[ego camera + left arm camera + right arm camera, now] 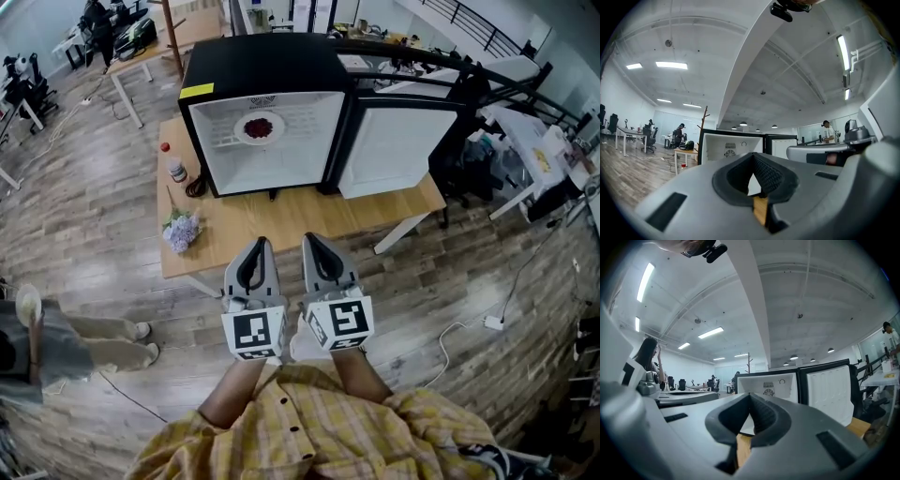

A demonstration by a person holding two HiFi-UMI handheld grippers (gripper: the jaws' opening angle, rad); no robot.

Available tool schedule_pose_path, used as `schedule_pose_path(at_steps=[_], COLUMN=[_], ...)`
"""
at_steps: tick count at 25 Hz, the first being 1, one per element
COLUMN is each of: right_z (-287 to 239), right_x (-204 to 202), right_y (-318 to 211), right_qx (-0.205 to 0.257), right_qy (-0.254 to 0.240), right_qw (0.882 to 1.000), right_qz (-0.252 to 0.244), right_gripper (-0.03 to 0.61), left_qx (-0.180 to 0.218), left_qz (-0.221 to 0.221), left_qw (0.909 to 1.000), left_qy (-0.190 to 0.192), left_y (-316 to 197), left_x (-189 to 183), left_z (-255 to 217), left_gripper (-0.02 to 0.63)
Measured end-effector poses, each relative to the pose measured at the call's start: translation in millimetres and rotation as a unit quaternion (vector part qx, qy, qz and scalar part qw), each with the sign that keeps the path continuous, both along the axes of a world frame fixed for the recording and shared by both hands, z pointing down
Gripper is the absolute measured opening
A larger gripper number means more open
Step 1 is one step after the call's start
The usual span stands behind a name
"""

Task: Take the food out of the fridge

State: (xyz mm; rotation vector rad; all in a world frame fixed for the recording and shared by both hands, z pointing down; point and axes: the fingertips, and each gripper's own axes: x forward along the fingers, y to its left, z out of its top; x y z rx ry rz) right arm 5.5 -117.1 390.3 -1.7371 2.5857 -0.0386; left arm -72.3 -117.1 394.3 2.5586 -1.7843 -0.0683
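Note:
A small black fridge (262,66) stands on a wooden table (281,220), its door (389,150) swung open to the right. On the shelf in its white interior sits a white plate of dark red food (259,128). My left gripper (257,246) and right gripper (312,240) are side by side in front of the table, pointing level at the fridge and well short of it. Both are shut with nothing between their jaws. The left gripper (752,155) view shows the open fridge (736,147) ahead. In the right gripper (750,395) view the fridge (771,385) and its door (829,390) appear.
A red-capped bottle (175,169) and a bunch of pale purple flowers (181,230) lie on the table's left part. A person (56,337) stands on the wooden floor at the lower left. Desks, chairs and cables fill the room around the table.

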Motion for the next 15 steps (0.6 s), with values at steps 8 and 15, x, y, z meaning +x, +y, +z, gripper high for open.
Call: schedule_pose_path(at_steps=[8,15], right_z=[4,12], right_x=[19,27], right_y=[-50,-87], right_qx=[-0.006,-0.009], right_qy=[-0.003,0.006], right_qw=[1.0,1.0], right_qz=[-0.009,-0.027], right_gripper=[0.006,0.006], left_qx=[-0.011,-0.016], left_qz=[-0.016,-0.032], left_qw=[0.9998,0.9994], left_qy=[0.0,-0.002], left_y=[-48,-83], left_x=[15,23], left_z=[11,16], left_gripper=[0.008,0.008])
